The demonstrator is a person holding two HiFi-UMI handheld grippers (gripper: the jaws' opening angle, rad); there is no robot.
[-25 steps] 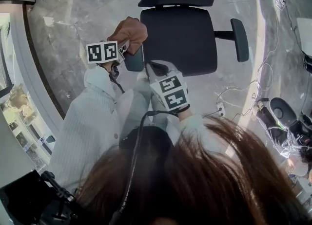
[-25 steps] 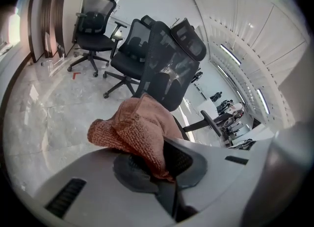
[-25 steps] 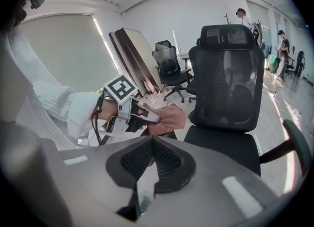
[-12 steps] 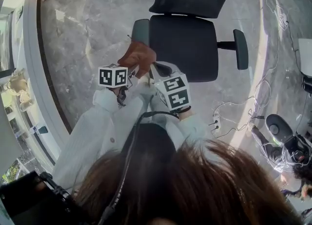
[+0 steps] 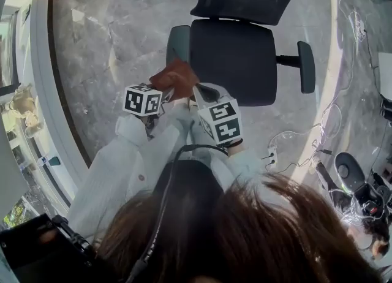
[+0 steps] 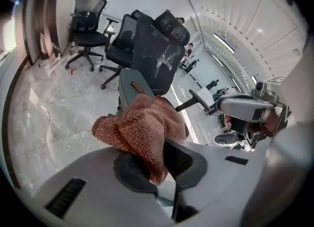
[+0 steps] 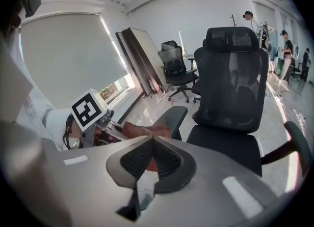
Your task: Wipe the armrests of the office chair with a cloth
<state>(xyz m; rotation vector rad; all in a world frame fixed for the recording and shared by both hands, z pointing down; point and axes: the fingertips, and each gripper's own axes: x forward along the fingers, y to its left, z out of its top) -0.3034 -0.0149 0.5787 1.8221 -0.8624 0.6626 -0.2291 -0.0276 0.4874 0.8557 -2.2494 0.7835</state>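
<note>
Cloth (image 5: 176, 78), rust-brown and bunched, is pinched in the left tongs (image 6: 156, 158). The jaws are nearly closed on one fold, so the bulk sticks out ahead as a wiping pad. It sits at the front end of the grey armrest (image 5: 177, 41) on the left of the office chair (image 5: 233, 61); I cannot tell whether it touches. The right tongs (image 7: 149, 158) are closed on nothing and held close beside the left, seemingly idle. The other armrest (image 5: 306, 66) stands well apart, across the seat.
</note>
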